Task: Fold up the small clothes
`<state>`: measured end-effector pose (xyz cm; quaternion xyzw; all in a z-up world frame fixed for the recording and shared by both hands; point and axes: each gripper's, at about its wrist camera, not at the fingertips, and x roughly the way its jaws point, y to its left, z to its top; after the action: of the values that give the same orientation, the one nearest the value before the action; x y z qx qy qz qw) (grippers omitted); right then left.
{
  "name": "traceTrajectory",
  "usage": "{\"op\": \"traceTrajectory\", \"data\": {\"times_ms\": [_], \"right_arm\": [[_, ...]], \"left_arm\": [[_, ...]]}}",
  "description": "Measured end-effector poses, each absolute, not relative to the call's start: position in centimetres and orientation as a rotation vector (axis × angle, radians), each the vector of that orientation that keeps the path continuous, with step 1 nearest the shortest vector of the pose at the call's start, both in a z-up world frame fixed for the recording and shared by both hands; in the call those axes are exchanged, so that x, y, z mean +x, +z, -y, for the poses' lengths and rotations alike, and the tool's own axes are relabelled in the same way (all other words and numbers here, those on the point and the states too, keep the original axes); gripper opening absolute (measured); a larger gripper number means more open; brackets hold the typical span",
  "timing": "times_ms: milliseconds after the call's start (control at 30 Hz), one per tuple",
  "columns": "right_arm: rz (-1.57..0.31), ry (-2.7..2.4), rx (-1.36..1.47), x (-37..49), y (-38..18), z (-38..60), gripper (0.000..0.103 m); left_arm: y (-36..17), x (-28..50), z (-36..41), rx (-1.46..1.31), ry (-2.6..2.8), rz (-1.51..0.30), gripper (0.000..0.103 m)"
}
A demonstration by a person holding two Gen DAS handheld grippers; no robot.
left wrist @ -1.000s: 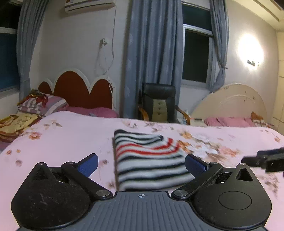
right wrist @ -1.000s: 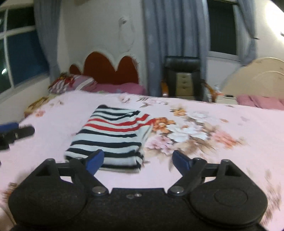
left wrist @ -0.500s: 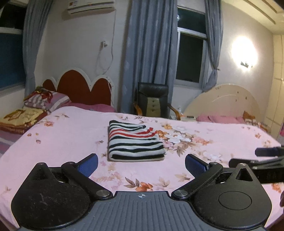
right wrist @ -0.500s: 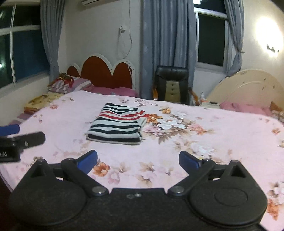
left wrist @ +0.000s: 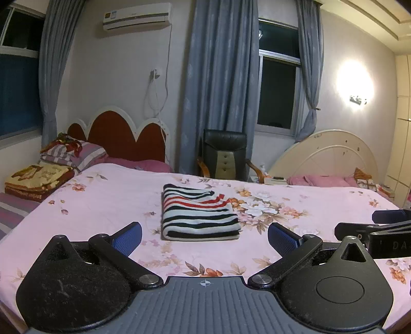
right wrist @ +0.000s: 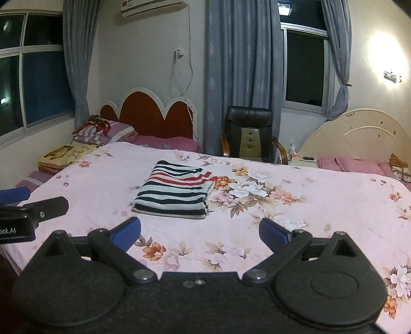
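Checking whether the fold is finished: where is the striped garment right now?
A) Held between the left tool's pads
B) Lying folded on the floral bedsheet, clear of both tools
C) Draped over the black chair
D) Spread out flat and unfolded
B: the striped garment lies as a neat folded rectangle on the floral bedsheet, with both tools open and apart from it.

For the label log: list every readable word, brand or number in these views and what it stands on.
"DA", cut off at the frame edge: on the right gripper body, left wrist view.
"oot.AI", start cut off: on the left gripper body, right wrist view.
Air conditioner sticker: too small to read.
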<state>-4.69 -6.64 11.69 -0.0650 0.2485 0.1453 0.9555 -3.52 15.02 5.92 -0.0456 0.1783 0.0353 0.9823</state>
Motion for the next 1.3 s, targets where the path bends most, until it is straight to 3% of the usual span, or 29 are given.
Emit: {"op": "traceTrajectory", "data": {"times_ms": [1300], "right_arm": [[-0.491, 0.261, -0.132, -5.9, 12.0, 6.6, 0.099]], "left_arm": [[6.6, -3.7, -14.8, -0.062, 0.035, -0.346, 0.103]]}}
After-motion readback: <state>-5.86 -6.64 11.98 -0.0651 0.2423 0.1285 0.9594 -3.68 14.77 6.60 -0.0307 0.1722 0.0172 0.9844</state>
